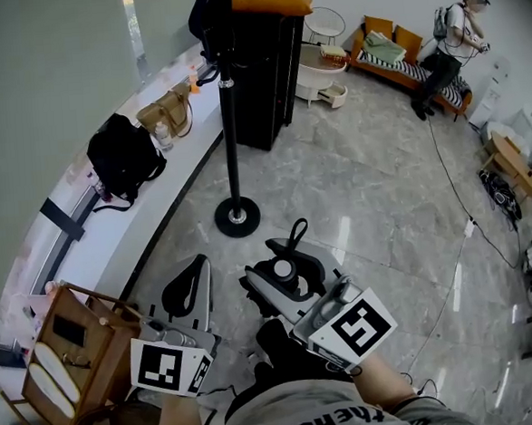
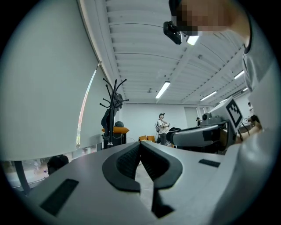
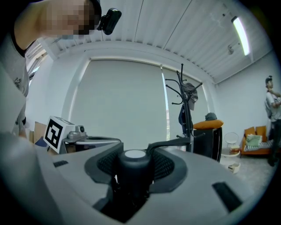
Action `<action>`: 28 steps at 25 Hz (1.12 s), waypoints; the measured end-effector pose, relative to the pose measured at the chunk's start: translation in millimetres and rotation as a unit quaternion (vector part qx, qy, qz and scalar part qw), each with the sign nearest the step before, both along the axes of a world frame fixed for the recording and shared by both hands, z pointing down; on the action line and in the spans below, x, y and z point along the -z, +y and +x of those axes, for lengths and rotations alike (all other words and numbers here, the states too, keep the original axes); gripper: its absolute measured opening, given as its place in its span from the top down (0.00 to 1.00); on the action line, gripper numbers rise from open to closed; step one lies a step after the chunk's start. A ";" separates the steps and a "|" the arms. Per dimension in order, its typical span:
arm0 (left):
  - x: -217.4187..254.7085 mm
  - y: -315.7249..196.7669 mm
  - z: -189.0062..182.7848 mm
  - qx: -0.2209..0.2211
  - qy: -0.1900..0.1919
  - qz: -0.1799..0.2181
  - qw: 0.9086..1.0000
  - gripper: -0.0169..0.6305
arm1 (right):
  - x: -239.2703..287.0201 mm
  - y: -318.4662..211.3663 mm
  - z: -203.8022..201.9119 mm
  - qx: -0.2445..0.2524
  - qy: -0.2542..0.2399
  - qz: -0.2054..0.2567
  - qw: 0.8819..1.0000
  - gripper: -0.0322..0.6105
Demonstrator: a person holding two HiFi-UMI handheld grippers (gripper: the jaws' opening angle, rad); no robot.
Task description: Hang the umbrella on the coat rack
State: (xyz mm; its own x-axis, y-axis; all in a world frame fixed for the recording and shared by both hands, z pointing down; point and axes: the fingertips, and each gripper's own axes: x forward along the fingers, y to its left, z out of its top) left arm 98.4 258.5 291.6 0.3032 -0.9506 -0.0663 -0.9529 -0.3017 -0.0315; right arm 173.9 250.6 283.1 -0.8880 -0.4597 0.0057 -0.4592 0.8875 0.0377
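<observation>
The coat rack is a black pole (image 1: 229,119) on a round base (image 1: 237,218), straight ahead of me on the marble floor; a dark garment hangs at its top. Its hooked top (image 2: 113,94) shows in the left gripper view, and in the right gripper view the rack (image 3: 184,105) stands right of centre. My right gripper (image 1: 287,275) is shut on a folded black umbrella (image 1: 282,268) with a white end cap (image 3: 135,154) and a strap loop (image 1: 297,234), a short way in front of the base. My left gripper (image 1: 195,268) is shut and empty, jaws (image 2: 141,160) touching.
A black cabinet (image 1: 265,62) with an orange cushion stands behind the rack. A black backpack (image 1: 121,158) and a tan handbag (image 1: 168,109) sit on the white ledge at left. A wooden chair (image 1: 72,357) is near left. A person (image 1: 450,44), sofa (image 1: 400,57) and floor cables lie at the far right.
</observation>
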 end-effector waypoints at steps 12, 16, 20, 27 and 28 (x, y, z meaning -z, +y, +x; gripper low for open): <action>0.8 -73.2 -34.8 0.033 0.004 -0.003 0.999 0.95 | 4.7 -78.1 -32.0 0.023 -0.021 -0.009 0.999 0.66; 3.6 -99.7 -43.4 0.039 0.003 -0.002 0.999 0.95 | 4.0 -104.4 -45.2 0.034 -0.016 -0.007 0.999 0.66; 4.7 -121.3 -49.5 0.049 0.002 -0.005 0.999 0.95 | 3.4 -128.7 -52.8 0.042 -0.013 -0.008 0.999 0.66; 10.8 -156.2 -52.9 0.068 -0.005 -0.003 0.998 0.95 | 5.7 -164.4 -59.5 0.062 -0.010 -0.004 0.998 0.66; 12.2 -161.8 -52.2 0.070 -0.006 -0.001 0.998 0.95 | 6.1 -169.2 -59.6 0.066 -0.011 -0.003 0.998 0.66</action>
